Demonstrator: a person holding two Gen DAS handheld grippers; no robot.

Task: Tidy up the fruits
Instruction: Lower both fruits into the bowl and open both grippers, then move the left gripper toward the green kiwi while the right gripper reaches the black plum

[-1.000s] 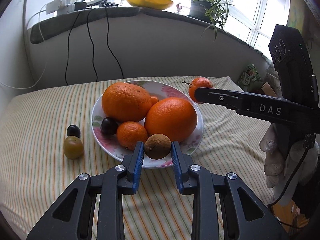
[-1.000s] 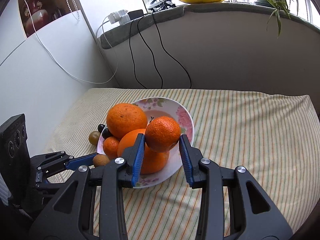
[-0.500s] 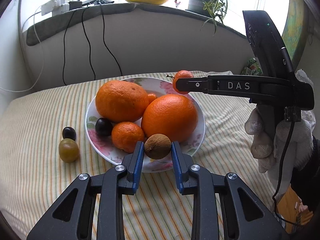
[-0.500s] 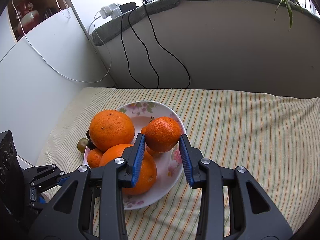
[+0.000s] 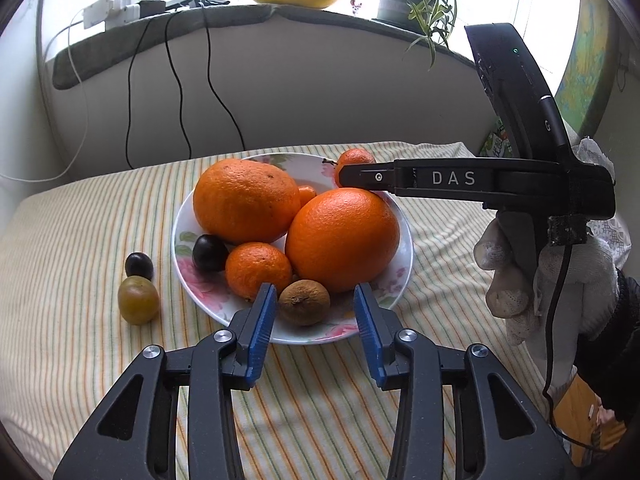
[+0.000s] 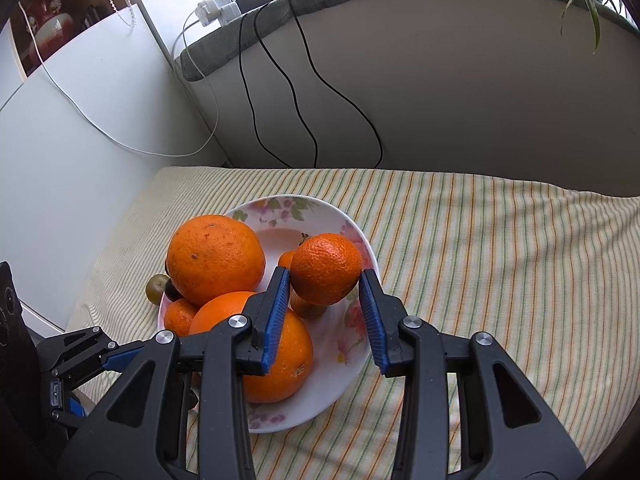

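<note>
Left gripper (image 5: 315, 305) fingers spread wide, holding nothing; brown kiwi (image 5: 304, 302) sits between them on the near rim of the floral plate (image 5: 404, 256), not touched by either pad. Right gripper (image 6: 325, 280) clamped on a mandarin (image 6: 325, 268), held above the far-right part of the plate; whether it touches the plate or fruit below, can't tell. On the plate: two big oranges (image 5: 245, 201) (image 5: 342, 240), small mandarin (image 5: 258, 269) at the near side touching both, dark plum (image 5: 209, 253) at the left rim, a bit of another small orange fruit (image 5: 306, 194) between the big ones. On the striped cloth (image 5: 72, 240) just left of the plate: second dark plum (image 5: 139, 265) and, touching it on the near side, a green plum (image 5: 138, 299).
</note>
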